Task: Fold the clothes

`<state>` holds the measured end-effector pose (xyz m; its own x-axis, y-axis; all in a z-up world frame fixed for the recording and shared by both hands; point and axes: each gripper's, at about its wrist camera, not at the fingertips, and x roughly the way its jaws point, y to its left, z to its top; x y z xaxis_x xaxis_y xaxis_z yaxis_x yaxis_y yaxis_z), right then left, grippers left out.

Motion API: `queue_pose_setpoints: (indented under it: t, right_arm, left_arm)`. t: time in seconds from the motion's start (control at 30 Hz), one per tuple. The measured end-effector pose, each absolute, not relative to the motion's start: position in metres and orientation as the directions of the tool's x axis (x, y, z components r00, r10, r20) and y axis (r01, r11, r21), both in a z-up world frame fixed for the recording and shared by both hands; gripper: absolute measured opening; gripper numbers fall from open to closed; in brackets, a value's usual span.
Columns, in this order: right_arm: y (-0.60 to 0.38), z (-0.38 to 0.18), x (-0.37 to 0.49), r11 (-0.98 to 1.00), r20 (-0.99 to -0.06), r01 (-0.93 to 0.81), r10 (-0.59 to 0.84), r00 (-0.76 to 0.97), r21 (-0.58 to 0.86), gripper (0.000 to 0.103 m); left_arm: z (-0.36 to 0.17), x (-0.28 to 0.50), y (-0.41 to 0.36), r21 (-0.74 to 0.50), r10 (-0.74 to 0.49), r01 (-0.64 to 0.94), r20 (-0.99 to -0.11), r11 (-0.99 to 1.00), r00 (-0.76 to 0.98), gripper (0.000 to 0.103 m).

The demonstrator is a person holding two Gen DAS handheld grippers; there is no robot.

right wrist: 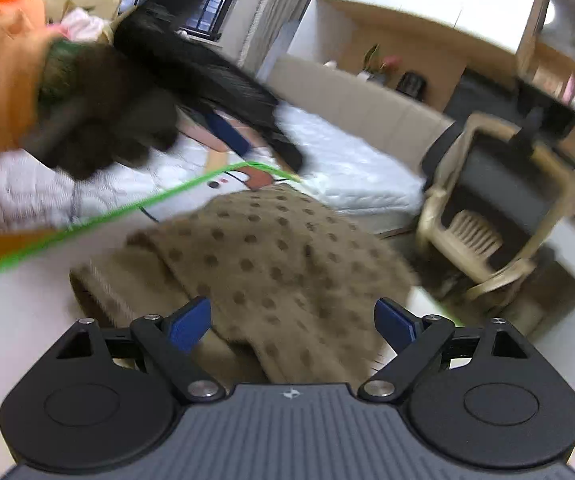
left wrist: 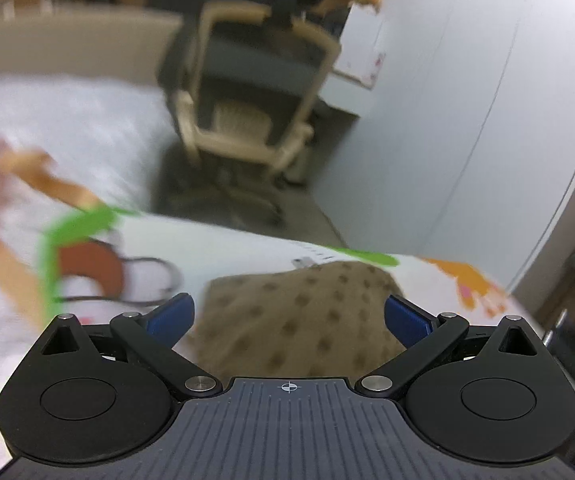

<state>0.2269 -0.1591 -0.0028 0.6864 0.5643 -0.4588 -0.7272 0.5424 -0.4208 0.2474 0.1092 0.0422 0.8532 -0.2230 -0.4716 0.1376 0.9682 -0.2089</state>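
White mat (right wrist: 27,320) | tan dotted garment (right wrist: 271,264) folded, rumpled | both jaws apart

The garment (right wrist: 271,264) lies on the mat (left wrist: 223,256) near its edge, the chair (right wrist: 499,208) beyond that edge.

Tan garment (left wrist: 303,312) (right wrist: 263,264) with darker brown dots, bunched and partly folded, lying just ahead of both claws' spread blue fingers, on a white printed sheet.
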Motion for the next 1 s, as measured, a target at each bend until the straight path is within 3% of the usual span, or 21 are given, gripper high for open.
queue_pose_setpoints:
  t: [0.23,0.3,0.37,0.4,0.5,0.57,0.63,0.7,0.73,0.87,1.0]
  right_arm:
    - [-0.157,-0.030,0.228,0.548,-0.487,-0.693,0.495,0.720,-0.469,0.065]
    - [-0.157,-0.026,0.231,0.572,-0.465,-0.674,0.490,0.738,-0.468,0.045]
    - [-0.157,-0.017,0.232,0.604,-0.430,-0.644,0.480,0.765,-0.470,0.036]
    - [-0.157,-0.013,0.232,0.616,-0.414,-0.630,0.476,0.776,-0.472,0.036]
    - [-0.161,-0.010,0.230,0.620,-0.408,-0.625,0.474,0.780,-0.475,0.036]
    - [-0.160,-0.016,0.232,0.614,-0.431,-0.636,0.470,0.771,-0.467,0.036]
    - [-0.156,-0.023,0.234,0.609,-0.444,-0.648,0.474,0.760,-0.458,0.033]
    - [-0.155,-0.020,0.237,0.619,-0.432,-0.642,0.478,0.765,-0.452,0.005]
    - [-0.155,-0.016,0.239,0.628,-0.419,-0.635,0.479,0.771,-0.450,0.005]
    - [-0.174,0.010,0.238,0.670,-0.357,-0.588,0.468,0.809,-0.453,0.005]
    - [-0.195,-0.010,0.242,0.668,-0.449,-0.588,0.397,0.800,-0.456,0.005]
  left_arm:
    - [0.010,0.174,0.082,0.106,-0.036,0.103,-0.505,0.989,0.862,0.103]
    - [0.003,0.168,0.074,0.181,0.005,0.098,-0.498,0.979,0.867,0.103]
    - [-0.002,0.163,0.065,0.248,0.024,0.110,-0.480,0.962,0.877,0.101]
    - [-0.003,0.162,0.061,0.267,0.019,0.124,-0.476,0.956,0.879,0.096]
    - [-0.006,0.156,0.053,0.303,-0.020,0.187,-0.481,0.935,0.876,0.074]
    - [-0.010,0.156,0.049,0.320,-0.026,0.206,-0.487,0.925,0.873,0.071]
    - [-0.013,0.158,0.048,0.316,-0.035,0.218,-0.495,0.923,0.868,0.060]
    - [-0.012,0.161,0.049,0.296,-0.053,0.233,-0.511,0.926,0.858,0.017]
    - [-0.010,0.163,0.049,0.283,-0.059,0.234,-0.515,0.930,0.855,0.008]
    - [0.010,0.164,0.043,0.159,-0.192,0.321,-0.535,0.933,0.823,0.008]
    - [0.009,0.163,0.032,0.077,-0.288,0.396,-0.564,0.915,0.774,0.018]
